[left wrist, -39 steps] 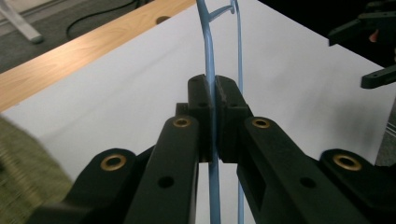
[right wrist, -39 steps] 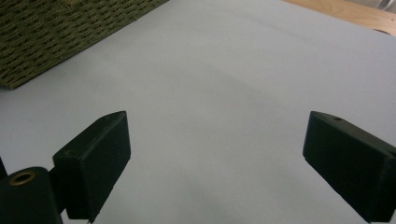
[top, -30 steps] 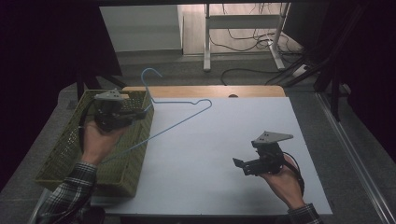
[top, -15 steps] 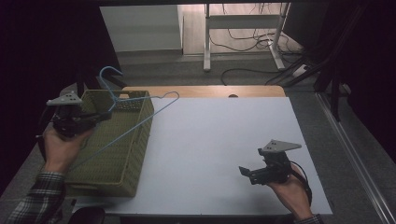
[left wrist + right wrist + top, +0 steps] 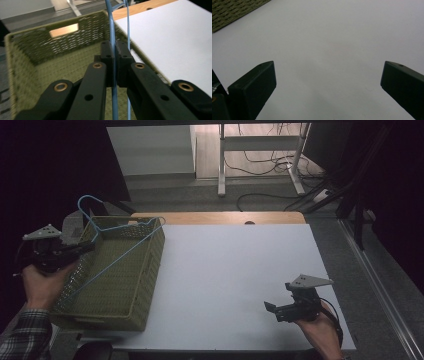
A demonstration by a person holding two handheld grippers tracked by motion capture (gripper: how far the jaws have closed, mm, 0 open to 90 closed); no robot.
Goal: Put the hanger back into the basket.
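A light blue wire hanger (image 5: 120, 245) hangs over the green woven basket (image 5: 145, 270) at the table's left edge, its hook up at the basket's far left corner. My left gripper (image 5: 82, 249) is shut on the hanger's wire at the basket's left rim. In the left gripper view the blue wire (image 5: 114, 45) runs straight up between the closed pads (image 5: 106, 53), above the basket's inside (image 5: 37, 67). My right gripper (image 5: 272, 310) stands open near the table's front right, low over the bare white top (image 5: 332, 45), with nothing between its jaws.
The white tabletop (image 5: 235, 270) stretches between the basket and my right gripper. A wooden strip (image 5: 220, 217) runs along the table's far edge. Beyond it are a white desk frame (image 5: 260, 155) and floor cables (image 5: 270, 195). Dark panels stand at left and right.
My left gripper has carried the hanger leftward, from over the table's left part to above the basket. The right gripper has drawn back a little toward the front right.
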